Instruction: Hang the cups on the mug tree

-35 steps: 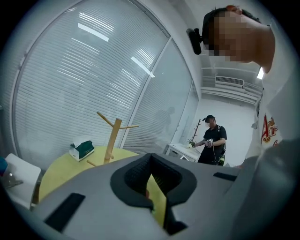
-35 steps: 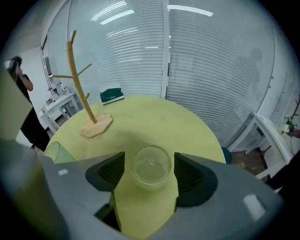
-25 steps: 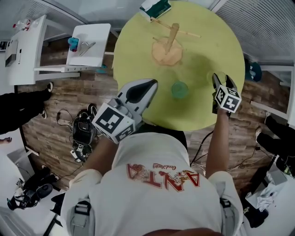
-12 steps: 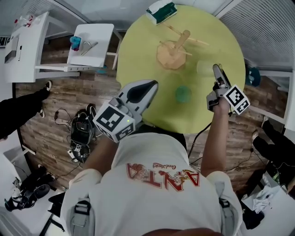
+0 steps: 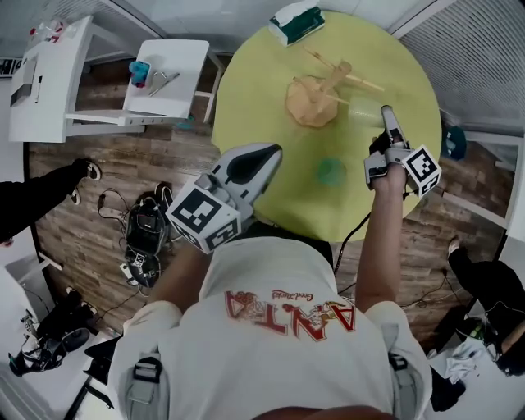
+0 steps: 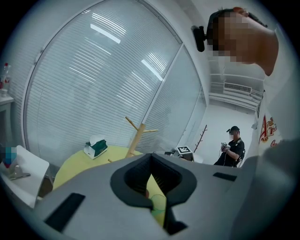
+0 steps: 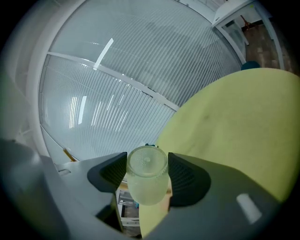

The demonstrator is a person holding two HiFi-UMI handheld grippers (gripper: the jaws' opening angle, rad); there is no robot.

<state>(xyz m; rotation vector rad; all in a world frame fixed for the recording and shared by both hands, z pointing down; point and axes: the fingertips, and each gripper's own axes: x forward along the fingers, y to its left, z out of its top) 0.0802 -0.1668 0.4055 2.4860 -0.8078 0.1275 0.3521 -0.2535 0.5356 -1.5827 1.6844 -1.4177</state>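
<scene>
My right gripper [image 5: 384, 121] is shut on a frosted clear cup [image 5: 361, 107], which hangs just right of the wooden mug tree [image 5: 318, 92]. In the right gripper view the cup [image 7: 147, 180] sits between both pads of the right gripper [image 7: 147, 174], bottom facing the camera. A green cup [image 5: 330, 171] stands on the round yellow table [image 5: 262, 115] near its front edge. My left gripper [image 5: 264, 156] hovers at the table's front left edge, jaws together and holding nothing. Through its narrow slit the left gripper view shows the green cup [image 6: 158, 205] and, beyond, the mug tree [image 6: 136, 136].
A tissue box [image 5: 296, 21] lies at the table's far edge. A white side table [image 5: 168, 78] and a white desk [image 5: 45, 86] stand to the left. Cables and gear [image 5: 146, 234] lie on the wood floor. Another person [image 6: 232, 146] stands farther back.
My right gripper has carried the clear cup forward and left, closer to the mug tree. The left gripper has stayed put.
</scene>
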